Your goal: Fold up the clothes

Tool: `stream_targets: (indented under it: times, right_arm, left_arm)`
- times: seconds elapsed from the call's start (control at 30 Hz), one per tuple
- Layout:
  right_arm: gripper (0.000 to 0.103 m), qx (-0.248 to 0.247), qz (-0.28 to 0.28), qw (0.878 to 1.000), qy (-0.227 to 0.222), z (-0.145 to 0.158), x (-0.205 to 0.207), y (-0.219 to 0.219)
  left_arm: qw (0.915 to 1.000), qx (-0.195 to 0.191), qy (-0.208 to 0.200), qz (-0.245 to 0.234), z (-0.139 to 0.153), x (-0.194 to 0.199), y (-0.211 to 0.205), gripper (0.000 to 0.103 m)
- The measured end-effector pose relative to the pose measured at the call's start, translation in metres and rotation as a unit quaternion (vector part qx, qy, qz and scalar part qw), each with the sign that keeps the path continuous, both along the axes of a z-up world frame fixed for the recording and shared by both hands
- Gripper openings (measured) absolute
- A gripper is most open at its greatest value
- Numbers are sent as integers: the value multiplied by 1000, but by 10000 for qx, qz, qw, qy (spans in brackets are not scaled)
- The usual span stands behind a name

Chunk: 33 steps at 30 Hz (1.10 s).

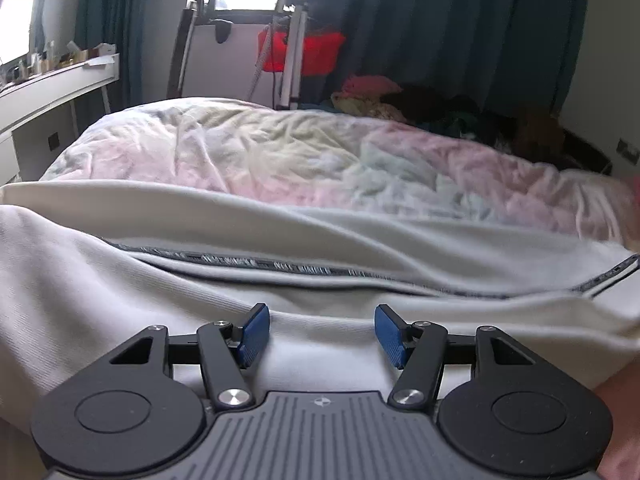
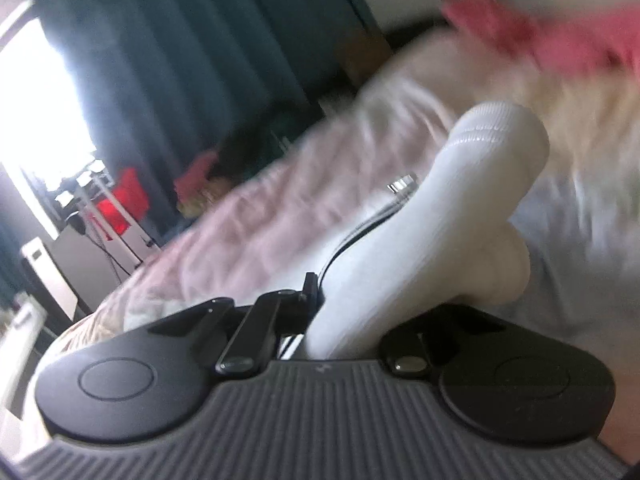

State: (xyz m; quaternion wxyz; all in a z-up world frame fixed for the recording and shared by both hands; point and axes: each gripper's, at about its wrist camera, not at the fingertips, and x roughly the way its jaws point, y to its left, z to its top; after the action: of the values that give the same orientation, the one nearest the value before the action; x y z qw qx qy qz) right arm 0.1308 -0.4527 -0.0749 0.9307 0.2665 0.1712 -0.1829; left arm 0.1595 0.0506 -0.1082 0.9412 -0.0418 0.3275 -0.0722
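A white zip-up garment (image 1: 160, 292) lies spread across the near part of the bed, its dark zipper line (image 1: 260, 262) running left to right. My left gripper (image 1: 322, 320) hovers low over it, open, and its blue pads (image 1: 254, 334) stand apart with cloth below them. In the right wrist view, my right gripper (image 2: 332, 300) is shut on a ribbed white fold of the garment (image 2: 440, 200). The fold rises from between the jaws and hides the fingertips. A metal zipper pull (image 2: 404, 182) shows beside the fold. That view is tilted and blurred.
A crumpled pastel duvet (image 1: 240, 152) covers the bed. A pile of mixed clothes (image 1: 400, 104) sits at its far side, before dark curtains. A tripod (image 1: 294, 48) and a red bag (image 1: 316, 52) stand by the window, and a white desk (image 1: 52, 84) is at the left. A hand (image 1: 620, 420) shows at the lower right.
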Motion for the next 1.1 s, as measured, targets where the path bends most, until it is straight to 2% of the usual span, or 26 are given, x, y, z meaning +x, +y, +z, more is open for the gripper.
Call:
stream_targets:
  times: [0.03,0.1,0.17,0.23,0.3,0.37,0.5,0.57,0.73,0.8,0.87,0.93,1.03,1.1]
  right_arm:
    - [13,-319,60,9994,-82,13,1,11]
    - [13,-1357,526,9892,-180,36,6,57]
    - [13,-2301,1010,9674,-306,52,9,107]
    - [13,-3035,1498,9399,-451,56,11,161]
    - [13,-3543,1965,9127,-529,45,8,211]
    - [13,-3931,2426,8858,-441,22,12,251]
    - [13,-4645,3441,8157,214,-54,13,310]
    - [13,-4778,3707,7948,507,-78,10,317]
    - [14,-4752,3733,7960,331,-75,6,303]
    - [14,-4621,3734,8039,288,-73,8,300]
    - [14,-4644,3734,8027,258,-72,7,302]
    - [14,-4722,3768,7968,111,-68,-7,318]
    - [14,-5049,3780,7751,-372,-65,-35,333]
    - [14,-4888,3895,7802,-259,-64,-34,333]
  left_arm:
    - [9999,-65,-52,119,4,-1,5,62]
    - [9990,-255,-140,324,11,-1,16,63]
    - [9973,-488,-226,491,19,-2,30,63]
    - [9953,-655,-347,629,30,-1,44,63]
    - [9926,-859,-448,737,39,-2,60,65]
    - [9892,-1098,-521,814,47,-3,76,67]
    - [9829,-1758,-212,515,48,1,100,71]
    - [9800,-1965,4,323,44,4,102,71]
    - [9756,-2143,449,155,28,16,94,72]
    - [9759,-2097,597,118,19,21,89,72]
    - [9754,-2089,701,115,10,25,85,72]
    - [9752,-2093,715,58,4,28,83,71]
    - [9756,-2072,689,-246,5,32,79,71]
    - [9779,-1945,662,-400,6,38,76,69]
